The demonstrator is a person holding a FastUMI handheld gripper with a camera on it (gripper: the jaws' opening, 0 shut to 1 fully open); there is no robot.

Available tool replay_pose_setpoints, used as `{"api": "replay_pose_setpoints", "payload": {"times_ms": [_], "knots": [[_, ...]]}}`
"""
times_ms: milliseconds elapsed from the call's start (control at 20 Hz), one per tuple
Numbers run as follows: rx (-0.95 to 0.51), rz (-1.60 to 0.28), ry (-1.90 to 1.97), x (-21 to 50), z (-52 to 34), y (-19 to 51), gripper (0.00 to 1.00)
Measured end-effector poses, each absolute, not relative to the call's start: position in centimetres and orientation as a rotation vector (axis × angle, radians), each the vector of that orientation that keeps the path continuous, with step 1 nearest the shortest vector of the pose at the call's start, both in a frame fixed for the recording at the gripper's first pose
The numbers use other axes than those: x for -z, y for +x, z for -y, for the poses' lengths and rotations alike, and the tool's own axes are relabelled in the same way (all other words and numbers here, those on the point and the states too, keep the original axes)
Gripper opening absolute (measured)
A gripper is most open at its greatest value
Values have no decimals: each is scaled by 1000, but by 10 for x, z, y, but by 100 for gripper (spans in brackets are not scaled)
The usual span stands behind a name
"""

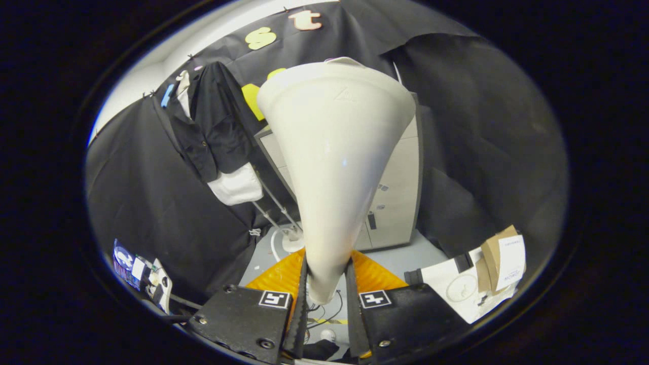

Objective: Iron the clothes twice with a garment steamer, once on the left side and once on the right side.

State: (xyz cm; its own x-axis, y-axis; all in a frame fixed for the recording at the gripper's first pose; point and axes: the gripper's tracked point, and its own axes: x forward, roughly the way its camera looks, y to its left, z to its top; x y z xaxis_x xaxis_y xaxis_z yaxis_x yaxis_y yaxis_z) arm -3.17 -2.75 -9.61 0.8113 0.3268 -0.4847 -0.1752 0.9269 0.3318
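Although our gripper (327,284) fingers pinch the steamer head (332,167) firmly, it is well apart from the hanging black shirt (210,119); we judge both passes remain.

Gripper-mounted fisheye looks forward along the jaws (close on the steamer head (334,152)) toward the booth wall.

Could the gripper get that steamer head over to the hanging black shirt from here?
Probably yes. The gripper is shut on the steamer head, and the black shirt hangs beyond the fingers to one side, with nothing visible between them.
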Motion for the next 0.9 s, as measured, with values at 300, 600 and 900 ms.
{"api": "replay_pose_setpoints", "payload": {"times_ms": [300, 600, 900], "knots": [[-208, -559, 302, 126, 48, -71, 37], [-183, -598, 309, 148, 54, -89, 37], [-200, -565, 282, 132, 47, -90, 37]]}}
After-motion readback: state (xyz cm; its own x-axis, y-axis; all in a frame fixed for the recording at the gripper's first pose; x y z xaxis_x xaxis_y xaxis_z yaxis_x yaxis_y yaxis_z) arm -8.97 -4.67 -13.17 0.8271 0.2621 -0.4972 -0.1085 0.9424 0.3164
